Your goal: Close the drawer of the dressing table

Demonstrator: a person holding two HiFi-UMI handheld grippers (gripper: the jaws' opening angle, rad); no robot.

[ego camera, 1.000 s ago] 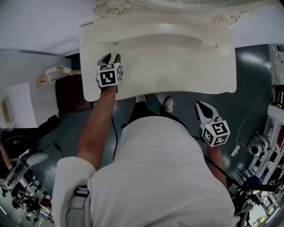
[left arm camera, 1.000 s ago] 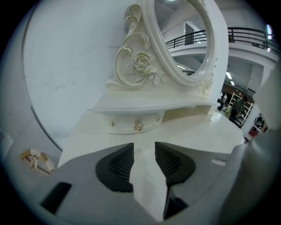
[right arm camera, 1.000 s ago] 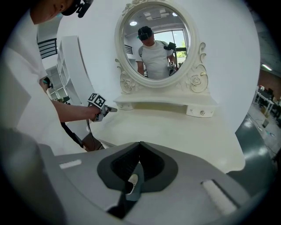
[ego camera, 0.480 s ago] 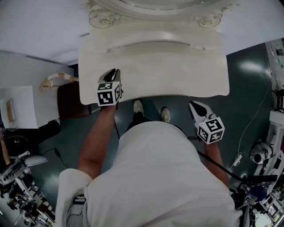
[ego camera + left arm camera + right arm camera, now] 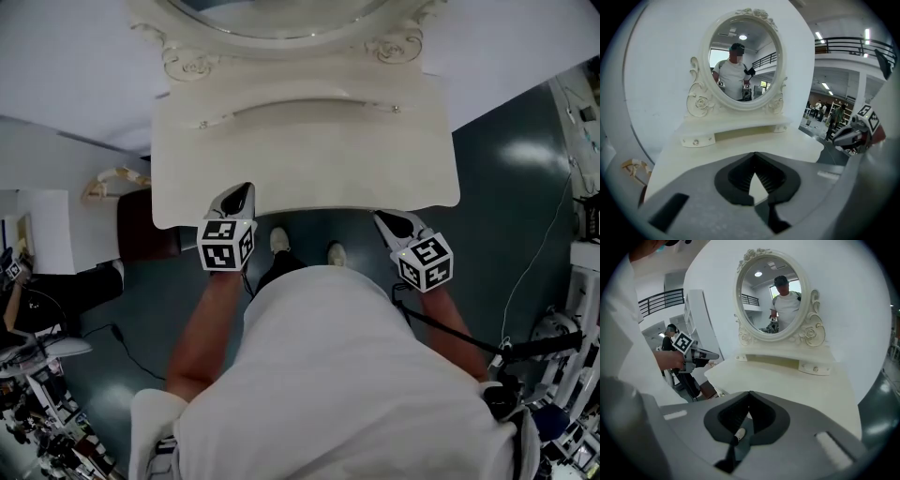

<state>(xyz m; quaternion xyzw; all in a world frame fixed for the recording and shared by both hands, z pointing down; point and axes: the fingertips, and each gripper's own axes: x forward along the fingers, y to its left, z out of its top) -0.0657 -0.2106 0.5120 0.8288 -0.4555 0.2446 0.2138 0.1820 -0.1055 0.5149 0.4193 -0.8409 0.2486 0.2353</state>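
Cream dressing table (image 5: 309, 159) (oval mirror (image 5: 743, 65) atop) stands against the wall (image 5: 661, 61).

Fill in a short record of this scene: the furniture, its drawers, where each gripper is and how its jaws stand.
Furniture: cream dressing table with an oval mirror
Drawers: small shelf drawer looks shut; in the head view no drawer sticks out past the table's front edge
Left gripper: at the front edge, left part; jaws have just closed and are shut, nothing between them
Right gripper: at the front edge, right part; jaws together, holding nothing
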